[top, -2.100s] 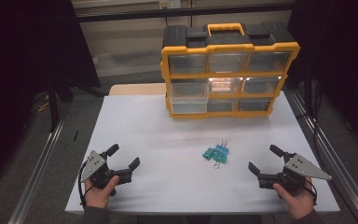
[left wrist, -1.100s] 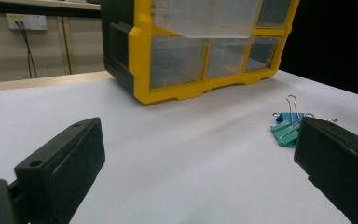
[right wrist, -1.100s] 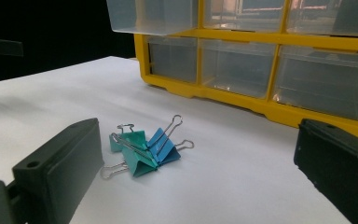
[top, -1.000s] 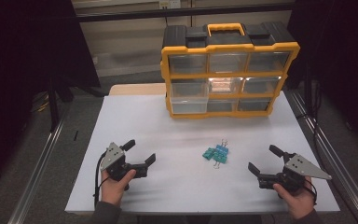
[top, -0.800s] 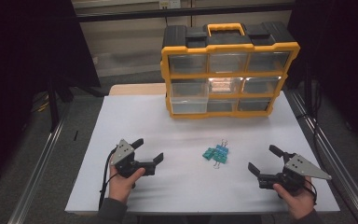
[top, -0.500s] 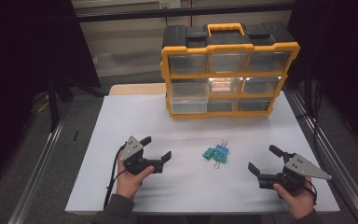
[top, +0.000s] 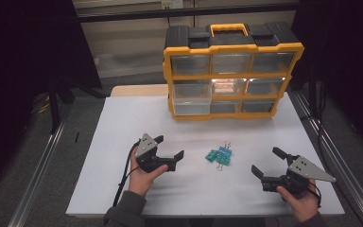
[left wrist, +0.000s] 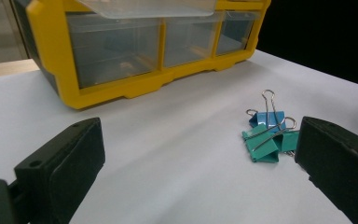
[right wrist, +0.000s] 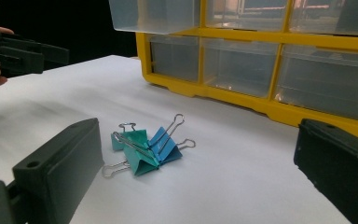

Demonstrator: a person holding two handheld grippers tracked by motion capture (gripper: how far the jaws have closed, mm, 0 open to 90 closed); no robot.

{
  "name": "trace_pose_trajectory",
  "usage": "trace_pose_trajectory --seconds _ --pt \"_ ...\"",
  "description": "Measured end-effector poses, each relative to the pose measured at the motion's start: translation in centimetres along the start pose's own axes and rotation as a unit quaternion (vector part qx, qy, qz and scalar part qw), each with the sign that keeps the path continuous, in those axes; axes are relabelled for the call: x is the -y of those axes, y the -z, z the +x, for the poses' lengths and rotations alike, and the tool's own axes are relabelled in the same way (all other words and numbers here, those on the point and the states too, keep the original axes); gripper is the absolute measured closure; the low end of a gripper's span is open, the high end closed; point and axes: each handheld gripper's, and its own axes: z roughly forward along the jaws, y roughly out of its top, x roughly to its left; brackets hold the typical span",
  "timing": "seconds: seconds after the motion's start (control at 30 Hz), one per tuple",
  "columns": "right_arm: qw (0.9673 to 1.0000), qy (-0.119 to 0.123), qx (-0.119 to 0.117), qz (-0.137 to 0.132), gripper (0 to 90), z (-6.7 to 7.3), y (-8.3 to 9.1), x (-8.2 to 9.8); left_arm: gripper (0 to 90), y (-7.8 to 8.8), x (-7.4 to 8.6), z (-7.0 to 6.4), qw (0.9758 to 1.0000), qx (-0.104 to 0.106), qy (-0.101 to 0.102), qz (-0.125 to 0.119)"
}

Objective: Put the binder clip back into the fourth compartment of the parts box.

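Clips (top: 219, 156) lie mid-counter — left gripper (top: 169, 151) just beside them, jaws spread; right gripper (top: 268, 163) near the front-right corner, jaws spread too.

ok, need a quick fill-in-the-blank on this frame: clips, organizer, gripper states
1. The binder clips lie on the white table in a small ____.
2. The organizer has a frame coloured ____.
3. The left gripper and the right gripper both have jaws that are ____.
4. The gripper nearer the clips is the ____ one.

Missing words: pile; yellow; open; left
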Motion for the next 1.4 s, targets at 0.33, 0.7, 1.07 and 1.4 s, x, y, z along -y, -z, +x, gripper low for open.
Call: trace_pose_trajectory --seconds 0.33,0.7,1.07,1.4 --pt "1.0000 0.000 0.000 -0.001 0.5 0.0 -0.1 0.0 1.7 -2.0 -0.4 -1.0 0.9998 0.015 -0.005 0.013" --pt "1.0000 0.000 0.000 0.000 0.5 0.0 0.0 0.0 1.7 -4.0 -1.0 -1.9 0.9991 0.022 -0.006 0.036" --pt "1.0000 0.000 -0.002 -0.001 0.5 0.0 0.0 0.0 2.4 -6.1 -2.0 -3.5 0.9962 0.038 -0.015 0.077" --pt "1.0000 0.001 -0.004 -0.002 0.5 0.0 0.0 0.0 14.9 -7.6 -2.0 -4.4 0.9891 0.068 -0.029 0.127"
